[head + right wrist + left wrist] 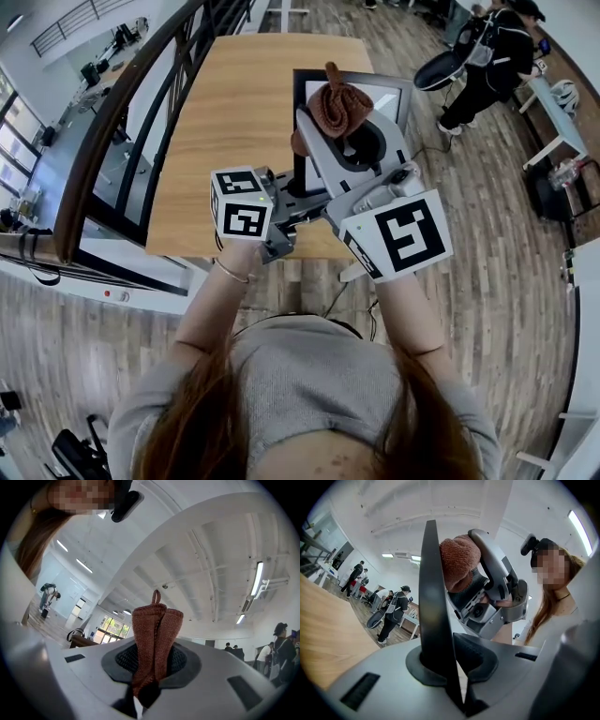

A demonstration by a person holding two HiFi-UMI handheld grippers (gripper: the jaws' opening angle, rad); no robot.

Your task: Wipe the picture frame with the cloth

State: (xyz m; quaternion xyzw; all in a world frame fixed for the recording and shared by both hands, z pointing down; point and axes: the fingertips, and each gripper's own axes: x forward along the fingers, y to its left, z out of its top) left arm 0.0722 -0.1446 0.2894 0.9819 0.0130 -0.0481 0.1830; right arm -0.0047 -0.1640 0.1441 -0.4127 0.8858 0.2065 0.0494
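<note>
Left gripper [457, 660] clamps the upright picture frame [433, 602] by its edge; right gripper [150, 667] pinches the cloth [154, 634]

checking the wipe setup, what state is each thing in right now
picture frame: clamped by one edge, held up over the table
cloth: bunched, pinched at one end, at the frame's face, contact unclear
left gripper: shut on the picture frame
right gripper: shut on the cloth

The cloth [339, 105] was rust-brown knit; the frame [298, 131] black around a pale centre; the table [225, 112], upper middle, light wood.
</note>
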